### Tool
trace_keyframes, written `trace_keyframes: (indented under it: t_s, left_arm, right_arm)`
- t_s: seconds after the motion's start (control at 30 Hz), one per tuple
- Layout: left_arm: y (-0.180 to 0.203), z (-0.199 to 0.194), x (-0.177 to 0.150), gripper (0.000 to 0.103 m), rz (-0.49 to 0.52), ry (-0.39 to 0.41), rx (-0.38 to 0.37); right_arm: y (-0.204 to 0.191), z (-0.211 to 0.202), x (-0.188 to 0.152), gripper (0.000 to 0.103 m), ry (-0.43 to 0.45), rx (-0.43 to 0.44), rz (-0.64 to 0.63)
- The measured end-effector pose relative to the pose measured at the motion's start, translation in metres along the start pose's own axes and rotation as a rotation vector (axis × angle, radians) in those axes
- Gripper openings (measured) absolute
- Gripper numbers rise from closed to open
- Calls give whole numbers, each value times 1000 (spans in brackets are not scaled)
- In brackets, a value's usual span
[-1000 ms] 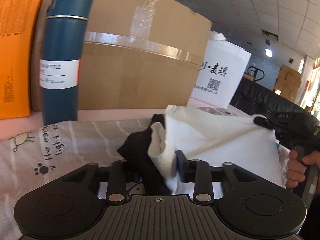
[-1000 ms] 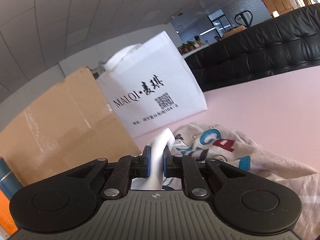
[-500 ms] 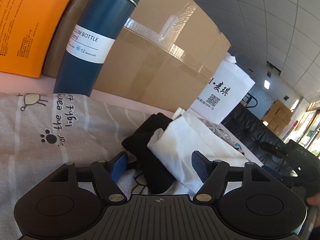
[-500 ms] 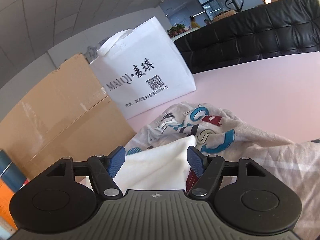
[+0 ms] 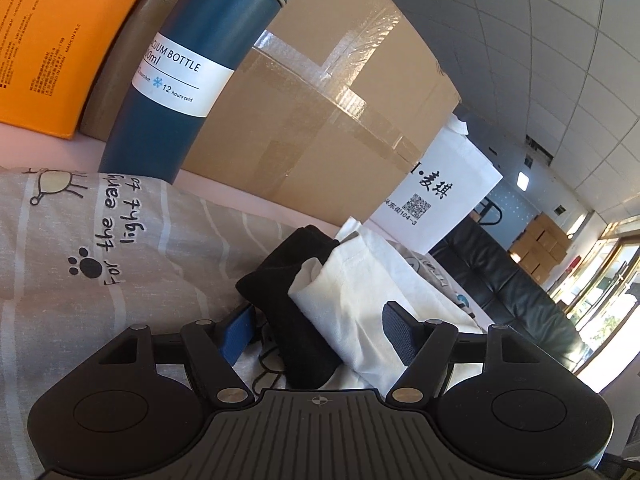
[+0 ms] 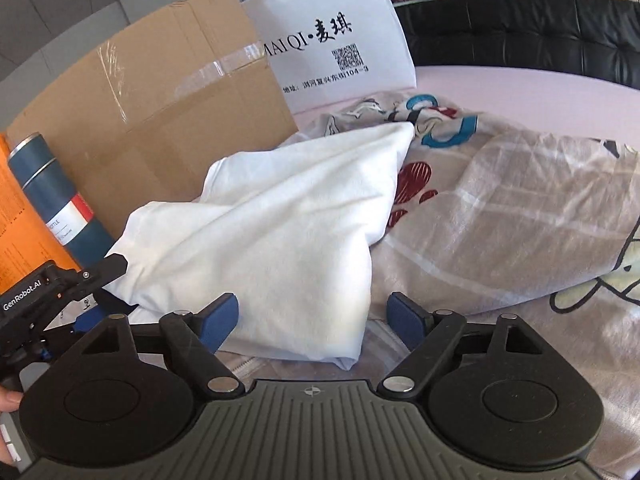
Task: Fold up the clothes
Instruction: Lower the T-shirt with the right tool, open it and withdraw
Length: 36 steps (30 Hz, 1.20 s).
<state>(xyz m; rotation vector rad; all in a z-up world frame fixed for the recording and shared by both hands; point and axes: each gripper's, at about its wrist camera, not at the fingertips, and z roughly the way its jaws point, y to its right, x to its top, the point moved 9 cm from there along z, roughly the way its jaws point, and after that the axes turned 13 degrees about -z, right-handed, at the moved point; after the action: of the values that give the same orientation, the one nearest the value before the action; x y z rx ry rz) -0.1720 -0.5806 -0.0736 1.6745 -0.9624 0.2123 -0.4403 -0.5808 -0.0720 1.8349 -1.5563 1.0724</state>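
2 garments lie heaped on the printed grey bedsheet [image 6: 520,208]: 1 soft, rumpled white cotton t-shirt [image 6: 280,220] and 1 bunched black cloth [image 5: 288,312]. Behind stand 1 taped brown cardboard box [image 5: 320,120], 1 smooth dark-blue cylindrical vacuum bottle [image 5: 188,60] and 1 white printed tote bag [image 6: 332,36]. The left gripper [image 5: 318,328] and right gripper [image 6: 312,320] both gape wide, holding nothing; the clothing sits between each pair of fingers, ungrasped

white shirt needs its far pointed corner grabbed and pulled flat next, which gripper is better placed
Right, probably. The right gripper is open facing the white shirt, its far corner in full view. The left gripper is also open but straddles the bunched end beside a black garment.
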Motion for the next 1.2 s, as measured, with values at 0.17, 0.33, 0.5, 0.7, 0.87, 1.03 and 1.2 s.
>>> trace_keyframes:
  t_s: [0.17,0.33,0.5,0.7,0.87,1.03,1.2]
  left_arm:
    - [1,1,1,33,10,2,5]
    - [4,-2,2,30,36,18,15]
    - [0,0,2,55,49,29,87]
    - [-3,1,2,63,64,29,119]
    - [7,-32,13,83,113,178,138]
    - [37,-99,12,97,223,335,116]
    - [72,-163,1,103,410,436,123]
  right_arm:
    - [7,-13,7,9,43,21,38]
    - [21,-30,17,7,38,70,146]
    - [19,-22,-3,15,-28,-21,67]
    - [15,-24,-14,55,-12,-189,-70]
    - [12,-35,-17,87,11,-218,-70]
    - [-4,-71,-12,97,96,-161,-48]
    - [-39,-106,-6,102,187,-27,-41]
